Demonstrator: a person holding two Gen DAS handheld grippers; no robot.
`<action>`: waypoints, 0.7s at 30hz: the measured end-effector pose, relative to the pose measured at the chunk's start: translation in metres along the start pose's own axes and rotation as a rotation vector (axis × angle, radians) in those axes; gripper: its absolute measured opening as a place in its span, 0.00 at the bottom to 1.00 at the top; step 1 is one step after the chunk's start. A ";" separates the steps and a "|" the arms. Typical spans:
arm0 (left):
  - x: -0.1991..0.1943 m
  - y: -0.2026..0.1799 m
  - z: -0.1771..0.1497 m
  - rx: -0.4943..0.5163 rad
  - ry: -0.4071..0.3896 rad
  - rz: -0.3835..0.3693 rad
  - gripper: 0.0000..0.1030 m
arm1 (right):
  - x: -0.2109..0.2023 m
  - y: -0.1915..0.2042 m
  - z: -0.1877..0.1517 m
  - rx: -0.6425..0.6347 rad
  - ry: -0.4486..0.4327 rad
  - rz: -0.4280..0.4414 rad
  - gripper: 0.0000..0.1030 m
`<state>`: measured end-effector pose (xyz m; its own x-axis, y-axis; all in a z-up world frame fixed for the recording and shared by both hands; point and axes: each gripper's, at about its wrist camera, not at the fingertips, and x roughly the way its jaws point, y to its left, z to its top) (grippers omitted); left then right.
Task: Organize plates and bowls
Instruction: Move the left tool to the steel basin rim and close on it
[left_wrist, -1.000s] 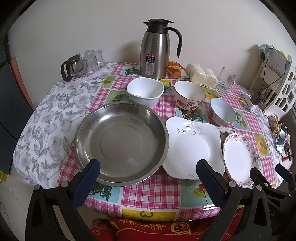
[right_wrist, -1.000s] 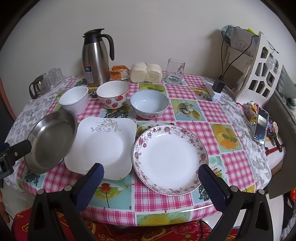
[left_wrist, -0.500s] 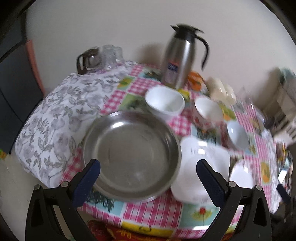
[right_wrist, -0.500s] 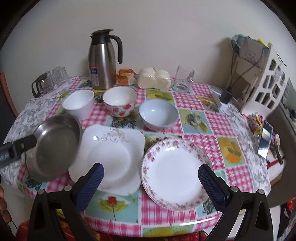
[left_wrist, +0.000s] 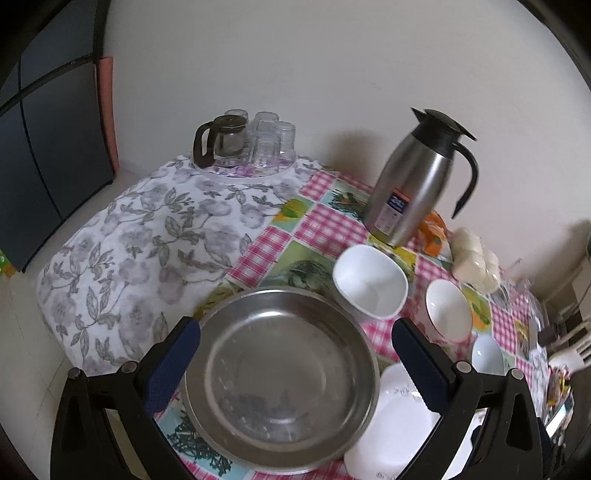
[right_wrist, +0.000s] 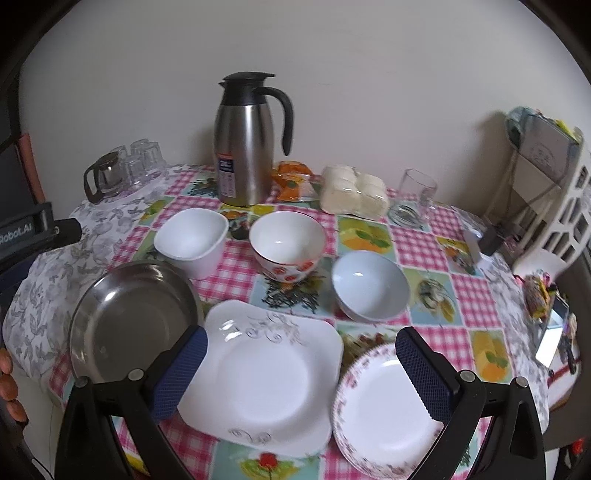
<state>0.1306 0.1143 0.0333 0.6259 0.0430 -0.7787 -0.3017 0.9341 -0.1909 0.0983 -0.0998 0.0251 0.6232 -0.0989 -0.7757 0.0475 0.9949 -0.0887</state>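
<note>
Jaws apart, left gripper (left_wrist: 295, 345) over steel plate (left_wrist: 280, 380)

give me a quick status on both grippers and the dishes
Left gripper open over steel plate. Right gripper open over square white plate. Nothing held or stacked. Path clear.
</note>
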 end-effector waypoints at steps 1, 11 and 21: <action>0.004 0.002 0.003 -0.006 0.001 0.009 1.00 | 0.003 0.003 0.002 -0.006 0.003 0.004 1.00; 0.058 0.027 -0.001 -0.046 0.094 0.121 1.00 | 0.039 0.034 0.014 -0.062 0.024 0.054 1.00; 0.102 0.051 -0.021 -0.089 0.231 0.161 0.85 | 0.090 0.063 0.000 -0.080 0.117 0.153 1.00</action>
<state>0.1638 0.1591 -0.0689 0.3874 0.0969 -0.9168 -0.4526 0.8864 -0.0976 0.1568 -0.0462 -0.0502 0.5233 0.0475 -0.8508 -0.1057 0.9943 -0.0096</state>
